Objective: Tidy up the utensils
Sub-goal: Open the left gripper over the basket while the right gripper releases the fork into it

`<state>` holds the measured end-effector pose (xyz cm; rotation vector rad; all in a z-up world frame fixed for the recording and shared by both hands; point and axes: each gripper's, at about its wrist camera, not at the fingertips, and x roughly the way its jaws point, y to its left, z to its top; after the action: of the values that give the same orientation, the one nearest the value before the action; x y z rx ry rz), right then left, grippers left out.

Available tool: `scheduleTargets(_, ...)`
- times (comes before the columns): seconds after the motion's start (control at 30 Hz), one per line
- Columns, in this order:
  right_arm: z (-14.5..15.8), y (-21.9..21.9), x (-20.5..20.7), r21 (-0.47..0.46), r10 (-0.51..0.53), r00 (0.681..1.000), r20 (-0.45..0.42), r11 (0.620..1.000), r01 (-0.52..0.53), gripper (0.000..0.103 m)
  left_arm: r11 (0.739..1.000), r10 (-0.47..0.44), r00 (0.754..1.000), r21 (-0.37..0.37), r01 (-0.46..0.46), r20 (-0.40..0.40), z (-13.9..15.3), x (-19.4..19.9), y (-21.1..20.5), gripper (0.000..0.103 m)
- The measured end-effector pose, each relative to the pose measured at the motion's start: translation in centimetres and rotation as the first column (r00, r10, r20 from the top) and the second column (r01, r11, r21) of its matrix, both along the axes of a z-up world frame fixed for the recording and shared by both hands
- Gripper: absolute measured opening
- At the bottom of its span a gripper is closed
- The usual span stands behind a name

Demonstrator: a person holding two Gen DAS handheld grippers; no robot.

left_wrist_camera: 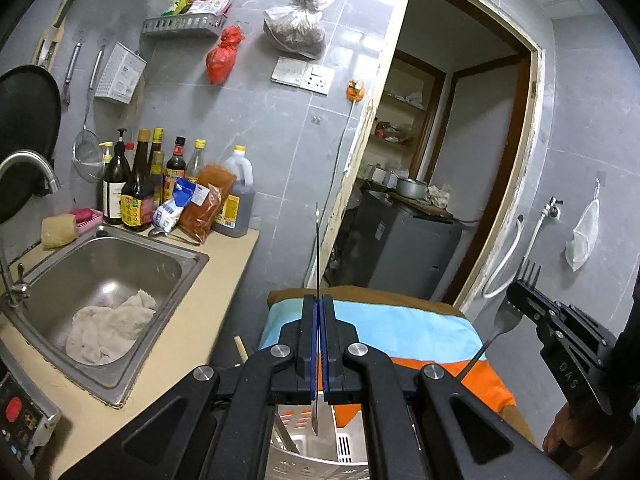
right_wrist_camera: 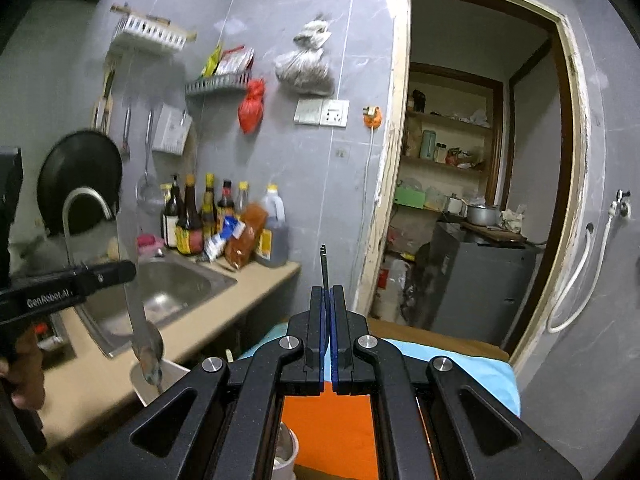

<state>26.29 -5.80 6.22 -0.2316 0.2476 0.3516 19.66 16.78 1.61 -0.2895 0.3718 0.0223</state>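
Above the white basket [left_wrist_camera: 320, 456] beside the sink [left_wrist_camera: 120, 280], left gripper [left_wrist_camera: 318, 308] is clamped on a knife [left_wrist_camera: 317, 248], right gripper [right_wrist_camera: 330, 300] on a fork [left_wrist_camera: 516, 304]. Both utensils remain airborne, unsorted; basket contents are possibly partial, mostly hidden.

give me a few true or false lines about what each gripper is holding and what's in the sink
1. The left gripper is shut on a knife. True.
2. The right gripper holds a spoon. False: it holds a fork, tines up.
3. A cloth lies in the sink. True.
4. The sink is full of plates. False: only the cloth shows in it.
5. Bottles stand on the counter behind the sink. True.
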Motion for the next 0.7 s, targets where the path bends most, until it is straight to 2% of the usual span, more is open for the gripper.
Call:
scheduleTargets(0.1, -0.6, 0.7, 0.1, -0.042, -0.012, 1.000, -0.008, 0.999, 0.012, 0.002, 1.000, -0.012, 1.000, 0.000, 0.012, -0.010, -0.9, 0.3, -0.2, 0.002)
scheduleTargets(0.17, -0.8, 0.7, 0.3, -0.054, -0.015, 1.000, -0.017, 0.998, 0.014, 0.002, 1.000, -0.009, 1.000, 0.027, 0.009, -0.005, -1.4, 0.4, -0.7, 0.002)
scheduleTargets(0.4, -1.5, 0.5, 1.0, -0.041, -0.027, 0.998, -0.060, 0.999, 0.025, 0.002, 0.997, -0.030, 0.999, 0.075, 0.032, -0.027, -2.3, 0.3, -1.9, 0.002)
scheduleTargets(0.63, -2.0, -0.4, 1.9, 0.034, 0.028, 0.990, -0.136, 0.999, -0.024, 0.005, 0.999, -0.035, 0.997, -0.020, 0.034, -0.072, -2.4, 0.6, -0.7, 0.002)
scheduleTargets(0.67, -2.0, -0.6, 2.0, 0.056, 0.037, 0.988, -0.147, 0.998, -0.029, 0.008, 0.999, -0.035, 0.996, -0.024, 0.033, -0.080, -2.5, 0.7, -0.6, 0.002)
scheduleTargets(0.7, -2.1, -0.9, 2.0, 0.082, 0.045, 0.987, -0.154, 0.996, -0.033, 0.018, 0.999, -0.039, 0.995, -0.029, 0.037, -0.090, -2.4, 0.8, -0.5, 0.003)
